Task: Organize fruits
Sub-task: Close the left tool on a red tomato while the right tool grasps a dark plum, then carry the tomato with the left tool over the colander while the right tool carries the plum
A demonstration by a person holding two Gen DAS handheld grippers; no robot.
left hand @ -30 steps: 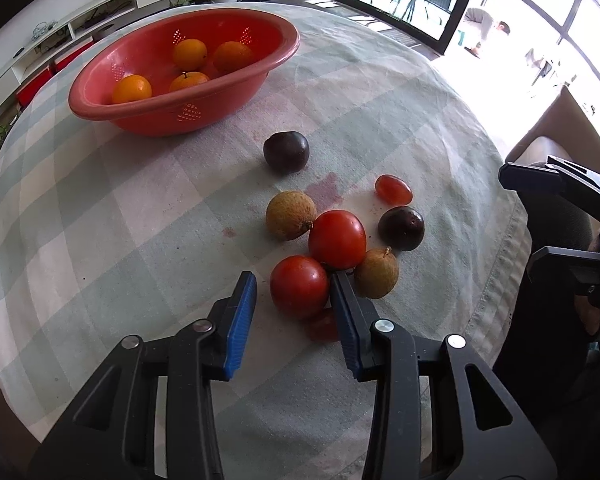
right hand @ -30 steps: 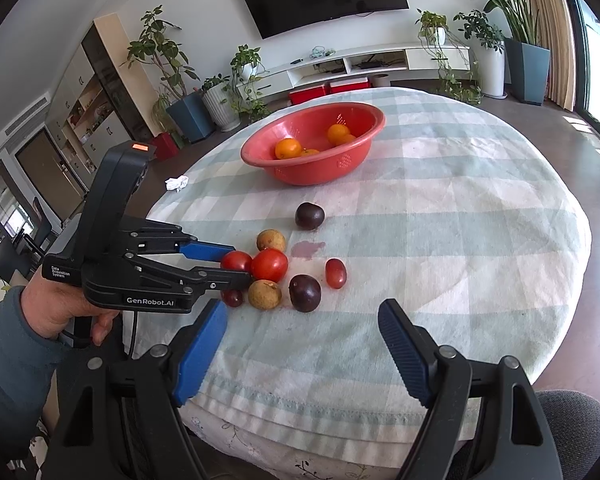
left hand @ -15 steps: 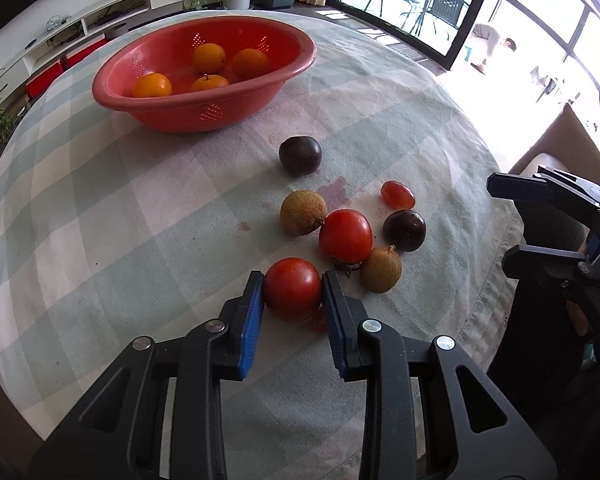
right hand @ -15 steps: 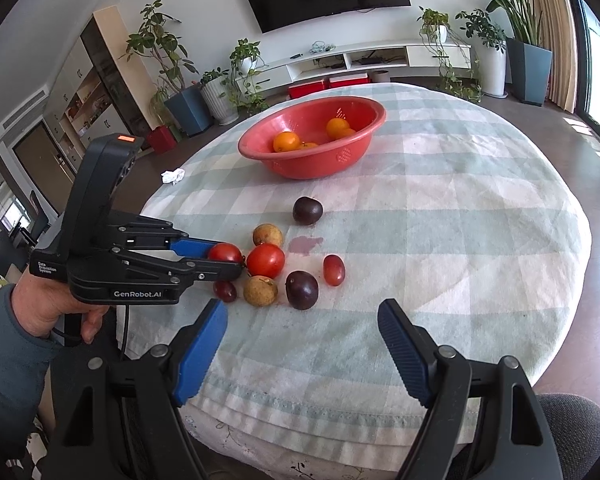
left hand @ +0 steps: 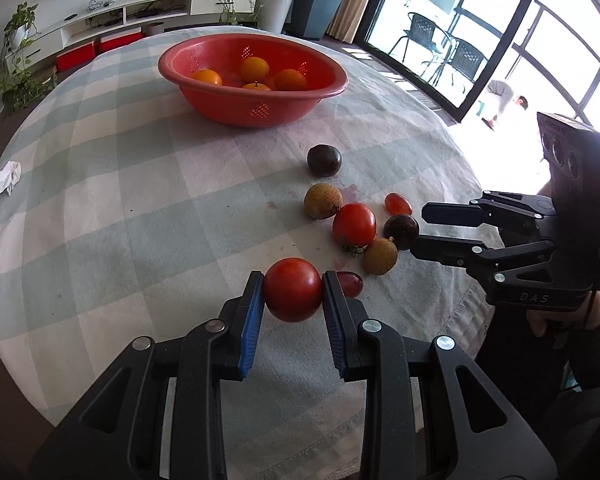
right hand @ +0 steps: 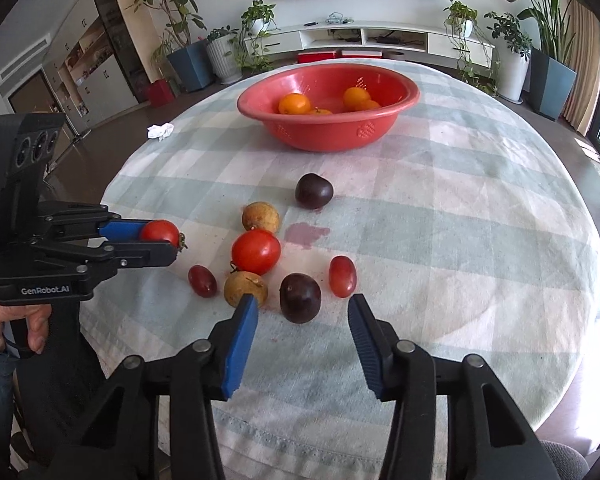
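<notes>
My left gripper [left hand: 292, 280] is shut on a red tomato [left hand: 292, 290] and holds it just above the cloth; the right wrist view shows that gripper [right hand: 168, 240] at the left. My right gripper [right hand: 302, 308] hangs low over the fruit cluster with its jaws closing. A dark plum [right hand: 300, 298] sits between its blue pads, which stand apart from it. Around the plum lie a second tomato [right hand: 256, 251], two brown longans [right hand: 246, 289], two red grapes [right hand: 342, 276] and another plum [right hand: 314, 191]. Several oranges [right hand: 295, 103] lie in the red basket [right hand: 328, 136] farther back.
The round table has a checked cloth [right hand: 460, 220]. A crumpled white tissue [right hand: 160, 131] lies near its left edge. The table's front edge runs just below both grippers. A pink stain [right hand: 306, 233] marks the cloth beside the fruit.
The left gripper closed on the tomato and lifted it away from the cluster. The right gripper came forward and down over the dark plum, and its jaws narrowed.
</notes>
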